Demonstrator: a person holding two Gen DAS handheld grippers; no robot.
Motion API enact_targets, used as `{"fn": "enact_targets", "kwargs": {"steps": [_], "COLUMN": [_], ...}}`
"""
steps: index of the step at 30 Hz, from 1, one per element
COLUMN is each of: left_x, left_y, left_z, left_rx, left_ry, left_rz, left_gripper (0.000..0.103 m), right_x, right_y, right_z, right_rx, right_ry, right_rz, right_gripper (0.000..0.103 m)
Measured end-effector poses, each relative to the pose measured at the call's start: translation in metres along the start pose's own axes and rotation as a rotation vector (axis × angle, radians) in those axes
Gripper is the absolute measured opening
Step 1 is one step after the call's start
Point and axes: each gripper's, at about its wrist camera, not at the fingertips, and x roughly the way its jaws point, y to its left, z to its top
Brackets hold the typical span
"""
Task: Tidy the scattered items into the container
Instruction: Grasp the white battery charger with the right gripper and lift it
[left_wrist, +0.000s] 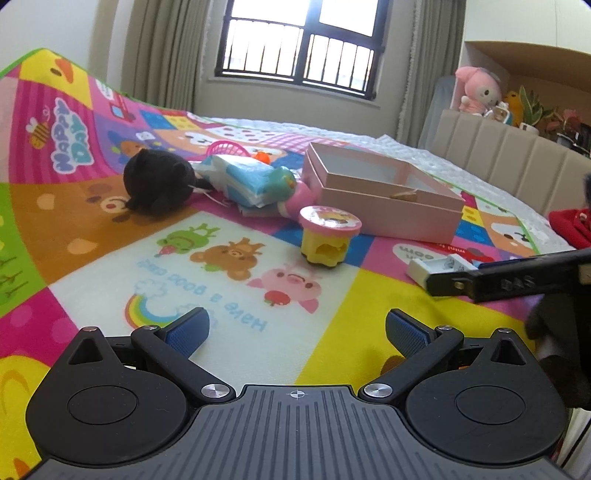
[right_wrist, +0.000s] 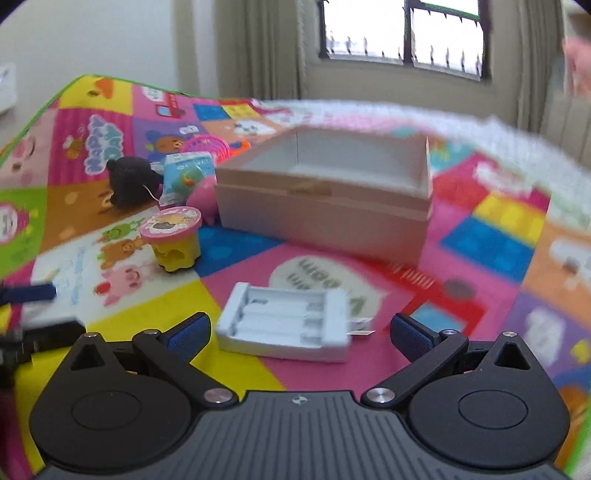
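My right gripper (right_wrist: 299, 332) is open, low over the play mat. A white battery charger (right_wrist: 284, 325) lies flat between its fingers, and the pads are clear of it. Beyond stands the open pink box (right_wrist: 325, 214), whose visible inside is bare. Left of the box are a yellow tub with a pink lid (right_wrist: 171, 236), a black plush (right_wrist: 129, 181) and a blue carton (right_wrist: 188, 177). My left gripper (left_wrist: 297, 328) is open over the mat with nothing between its fingers. In its view the tub (left_wrist: 327, 236), box (left_wrist: 384, 206) and charger (left_wrist: 439, 267) lie ahead and to the right.
A green and pink toy (left_wrist: 291, 188) leans by the box's left end. A pink basket (left_wrist: 225, 149) and an orange piece (left_wrist: 262, 157) lie behind the carton. The mat (left_wrist: 229, 280) covers a bed; a red cloth (left_wrist: 572, 225) and a padded headboard (left_wrist: 498, 155) are to the right.
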Motion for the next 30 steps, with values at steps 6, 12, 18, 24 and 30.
{"fn": "enact_targets", "kwargs": {"steps": [6,12,18,24,30], "left_x": [0.008,0.045,0.088,0.093,0.045], "left_y": [0.002,-0.016,-0.032,-0.030,-0.044], "left_z": [0.016,0.047,0.061,0.059,0.059], "left_rx": [0.022,0.158,0.217,0.213,0.296], "left_ry": [-0.008,-0.041,-0.003,0.015,-0.045], "left_rz": [-0.018,-0.030,-0.007,-0.004,-0.098], "left_gripper": [0.103,0.103,0.066,0.061,0.061], "right_x": [0.011,-0.026,-0.060,-0.074,-0.083], "right_y": [0.012,0.003,-0.005,0.002,0.010], "right_z": [-0.002,-0.010,-0.020,-0.028,-0.032], "right_rx": [-0.026,-0.028,-0.028,-0.075,-0.164], "right_ry": [0.003,-0.066,-0.100,-0.103,-0.106], "right_rz": [-0.061,-0.079,-0.124,-0.119,-0.090], "right_gripper": [0.091,0.091,0.091,0.091,0.091]}}
